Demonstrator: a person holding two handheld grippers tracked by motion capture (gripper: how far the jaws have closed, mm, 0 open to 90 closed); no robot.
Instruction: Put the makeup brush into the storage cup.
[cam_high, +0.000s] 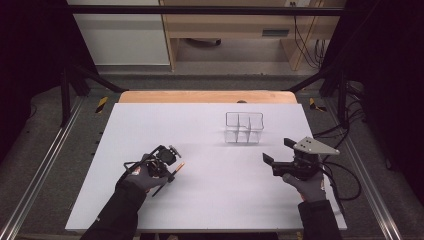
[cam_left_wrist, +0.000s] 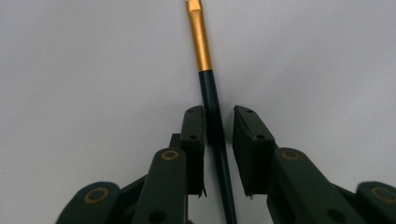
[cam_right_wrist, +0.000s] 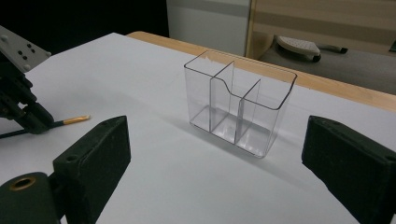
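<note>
With jaws low over the table (cam_high: 210, 200):
left gripper (cam_left_wrist: 218, 122): nearly closed around brush (cam_left_wrist: 210, 100), small gaps at both pads, no firm clamp seen
brush: flat on table, well left of organizer (cam_high: 244, 128)
right gripper (cam_right_wrist: 215, 154): wide open, empty, just right of organizer

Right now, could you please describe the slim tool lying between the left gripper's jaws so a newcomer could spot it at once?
Start at the white table and go to its near left part, where the left gripper points down. Between its black jaws lies a thin dark-handled brush with a golden metal collar, its golden end toward the clear plastic divided organiser. It is the only slender, stick-like thing on the table.
</note>
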